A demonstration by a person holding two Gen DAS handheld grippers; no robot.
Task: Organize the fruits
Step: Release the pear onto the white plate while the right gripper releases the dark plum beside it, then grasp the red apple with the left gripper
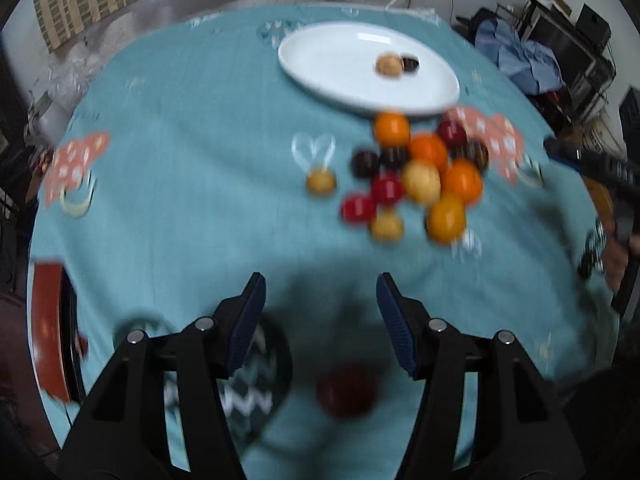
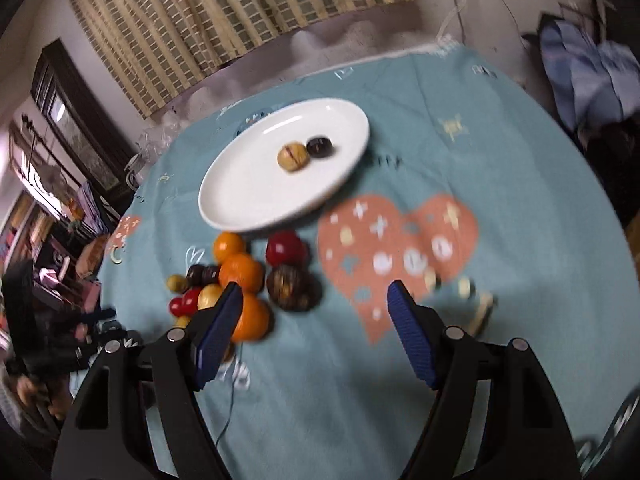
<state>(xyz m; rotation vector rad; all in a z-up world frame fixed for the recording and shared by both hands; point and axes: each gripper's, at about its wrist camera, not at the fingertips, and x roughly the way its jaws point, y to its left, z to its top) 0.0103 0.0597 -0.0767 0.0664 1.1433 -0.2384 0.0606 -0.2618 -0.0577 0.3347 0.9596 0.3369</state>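
Note:
A heap of small fruits, orange, red, yellow and dark, lies on the teal cloth just in front of a white oval plate. The plate holds a tan fruit and a dark fruit. My left gripper hangs open above the near cloth. A dark red fruit lies blurred on the cloth under the gap, clear of both pads. My right gripper is open with nothing in it, and its left finger overlaps the heap. The plate lies beyond it.
A dark dish with a white zigzag pattern lies under my left finger, and a red-brown object sits at the table's left edge. One yellow fruit lies apart from the heap. Small blurred items lie on the cloth at the right. Room clutter rings the table.

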